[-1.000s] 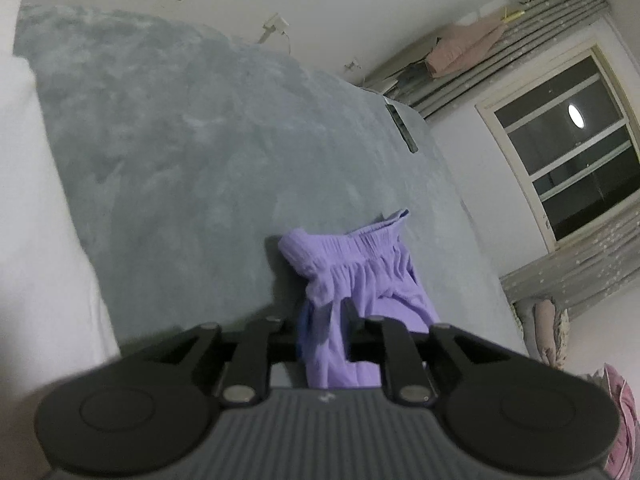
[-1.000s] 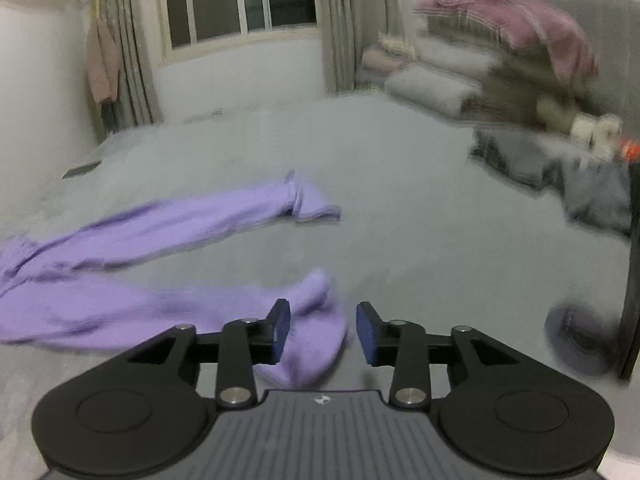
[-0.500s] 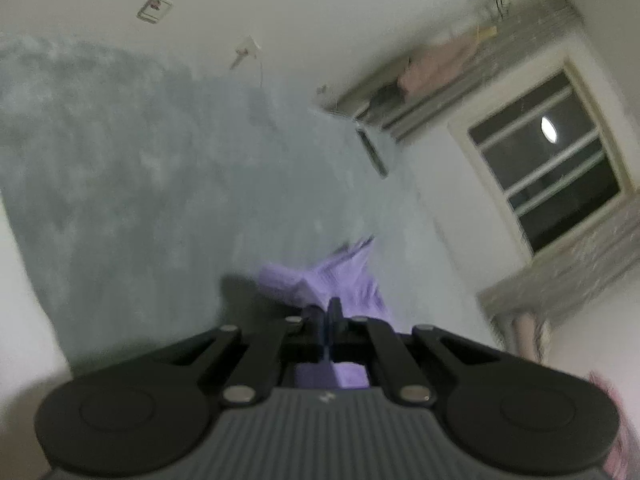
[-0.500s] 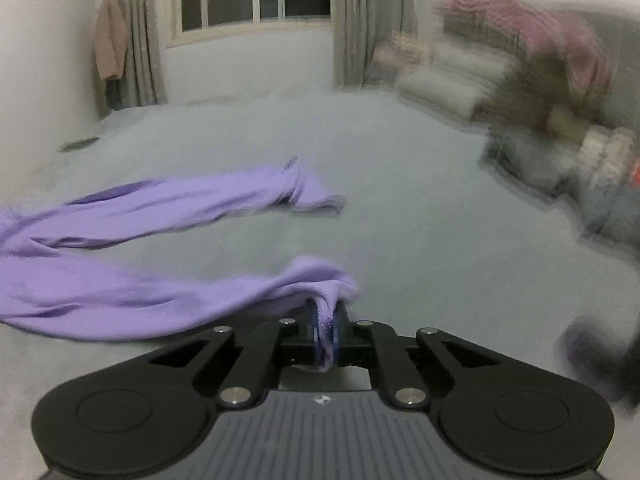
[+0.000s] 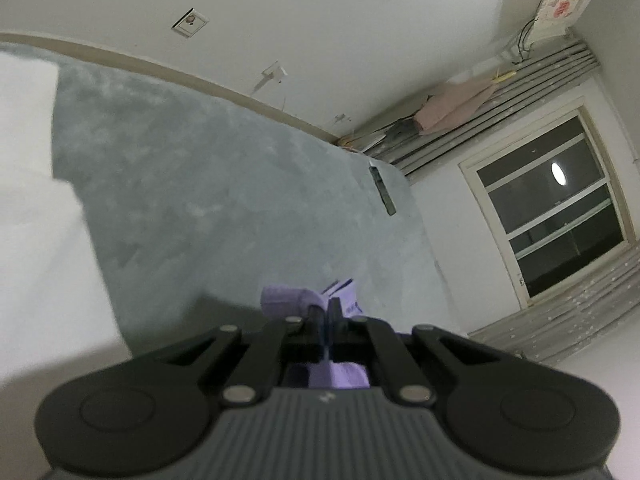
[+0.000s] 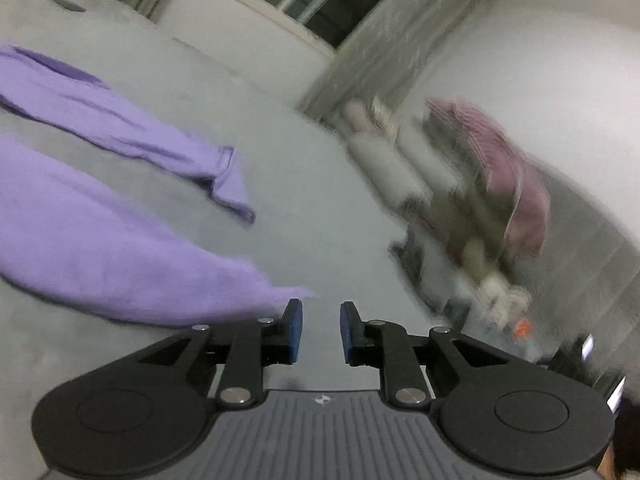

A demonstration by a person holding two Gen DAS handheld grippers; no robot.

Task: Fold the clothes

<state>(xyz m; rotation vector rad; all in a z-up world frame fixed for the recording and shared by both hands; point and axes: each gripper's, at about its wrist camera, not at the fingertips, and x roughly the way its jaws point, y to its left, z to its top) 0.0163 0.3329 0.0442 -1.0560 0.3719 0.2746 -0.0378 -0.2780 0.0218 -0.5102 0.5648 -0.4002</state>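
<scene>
Hidden and blurred parts

The left gripper (image 5: 329, 312) body hides most of the purple trousers (image 5: 298, 300); in the right wrist view their waist runs off the left edge, and the pink bedding pile (image 6: 508, 176) is smeared.

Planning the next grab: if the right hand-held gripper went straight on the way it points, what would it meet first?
Probably bare grey blanket: the right hand-held gripper, its jaws opening with nothing between them, points just past the purple trouser leg. Depth unclear.

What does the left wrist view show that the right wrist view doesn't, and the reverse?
Left wrist only: the left gripper shut on the purple cloth garment's bunched end. Right wrist only: the right gripper, jaws opening with nothing between them, both garment legs, a pink-topped bedding pile. Both: the grey plush surface, the dark window.
</scene>
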